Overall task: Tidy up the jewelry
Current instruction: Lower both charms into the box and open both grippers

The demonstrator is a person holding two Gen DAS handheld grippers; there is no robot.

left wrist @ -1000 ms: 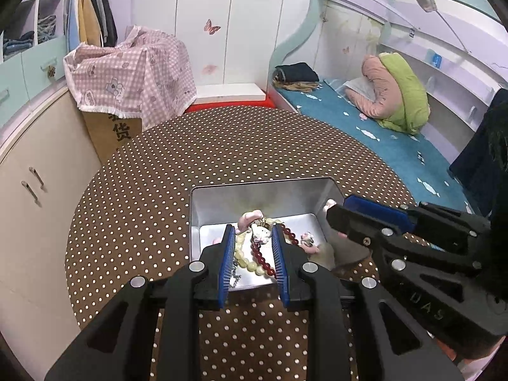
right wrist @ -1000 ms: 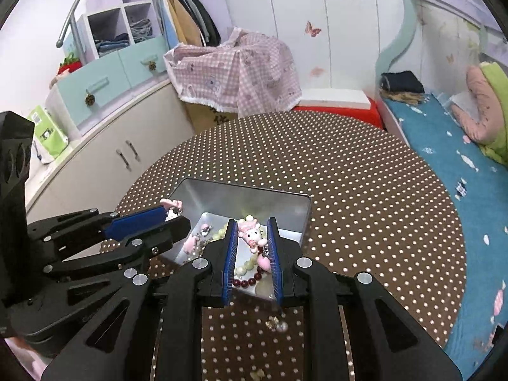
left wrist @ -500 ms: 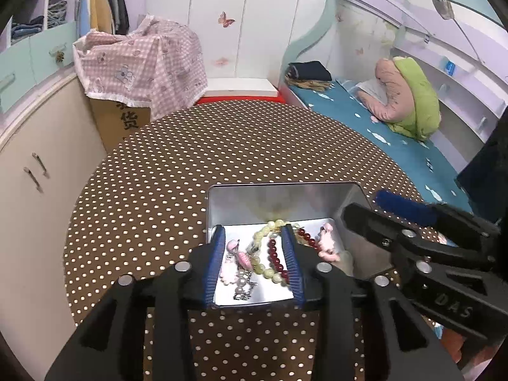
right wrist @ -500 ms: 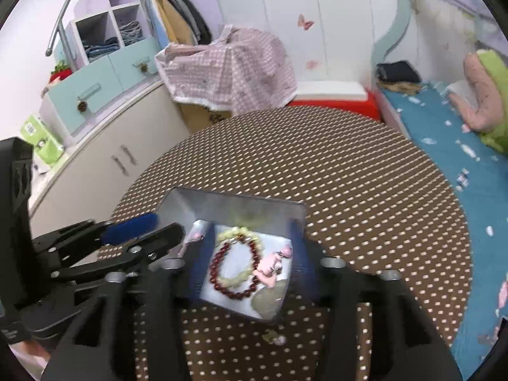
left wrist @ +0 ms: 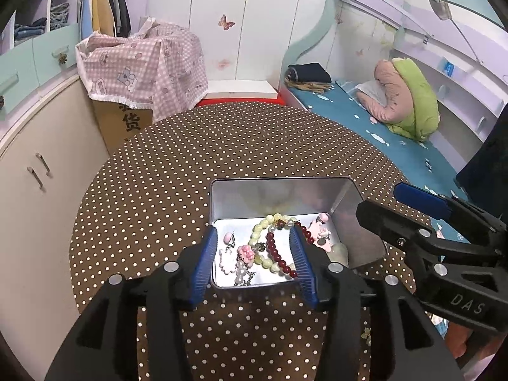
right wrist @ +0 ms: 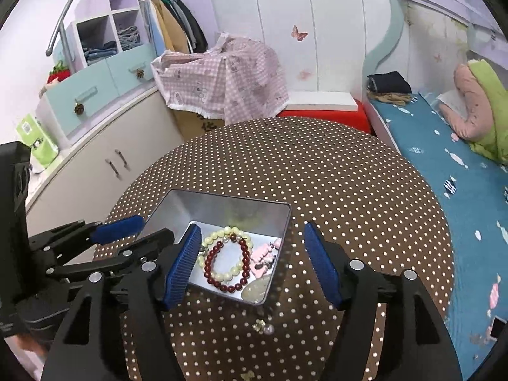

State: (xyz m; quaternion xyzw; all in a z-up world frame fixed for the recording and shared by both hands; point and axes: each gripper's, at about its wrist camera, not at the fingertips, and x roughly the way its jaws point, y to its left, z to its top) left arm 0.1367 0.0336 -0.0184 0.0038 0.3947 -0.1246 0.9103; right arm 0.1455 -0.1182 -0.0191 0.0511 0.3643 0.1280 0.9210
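Now the jewelry lies loose in the metal tin [right wrist: 177,203], which sits on the near side of the dotted round table [right wrist: 333,190]. A second ago both grippers were pinched narrow over the tin with pieces between their pads; since then the jaws have spread, and the pieces have dropped onto the tin floor. A dark red bead bracelet [right wrist: 227,265] and a pale green bead bracelet [right wrist: 222,254] lie overlapped, with pink charms [right wrist: 263,255] beside them toward the tin's right wall. In the left view more small pieces show near the left wall, among them a white and pink earring [left wrist: 226,255].

The left gripper [left wrist: 254,262] hangs over the tin's near edge, jaws opening, released and pressing on nothing though the beads lie in the gap below. The right gripper [right wrist: 254,268] is opening wider, its left pad over the tin and its right pad outside the right wall, also empty.

That likely means this drop is done. Small pieces remain on the cloth in front of the tin: a gold and pearl earring [right wrist: 263,327] and, nearer, another gold piece [right wrist: 247,374], so the sorting looks unfinished.

Readable writing: "DAS" on the right gripper's body in the left view, and a Chinese character on the cardboard box [left wrist: 127,120] under the pink checked cloth [left wrist: 143,60].
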